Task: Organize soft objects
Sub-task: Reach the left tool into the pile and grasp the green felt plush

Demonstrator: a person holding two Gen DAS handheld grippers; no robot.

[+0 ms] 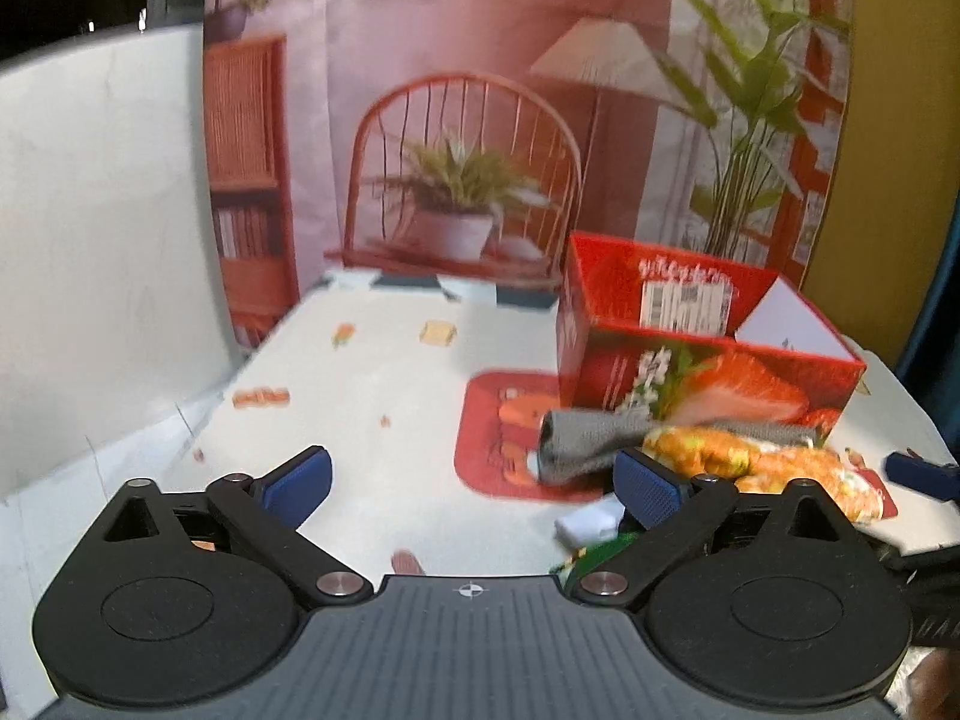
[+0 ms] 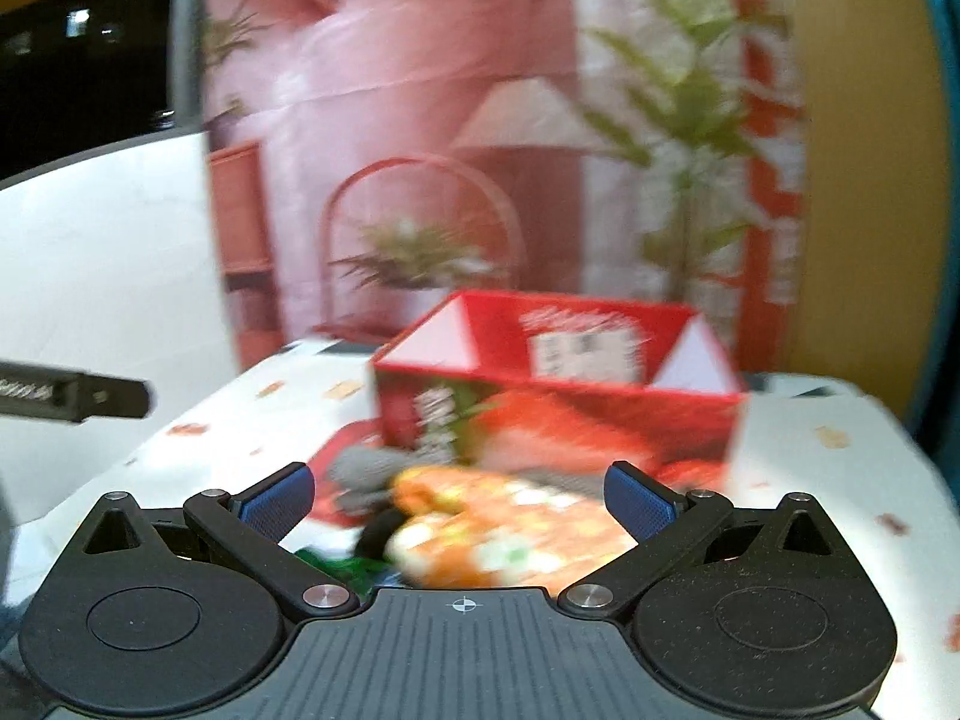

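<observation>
The left gripper [image 1: 474, 483] hangs wide open over the counter [image 1: 360, 396], holding nothing. The right gripper [image 2: 459, 495] is spread just as wide and also empty, poised above an orange patterned cloth [image 2: 498, 531]. That cloth lies in front of the open red box [image 2: 558, 396], just beside a rolled grey cloth [image 1: 585, 438]; in the blurred right wrist view the two seem to touch. Something green [image 2: 336, 567] peeks out beneath them.
</observation>
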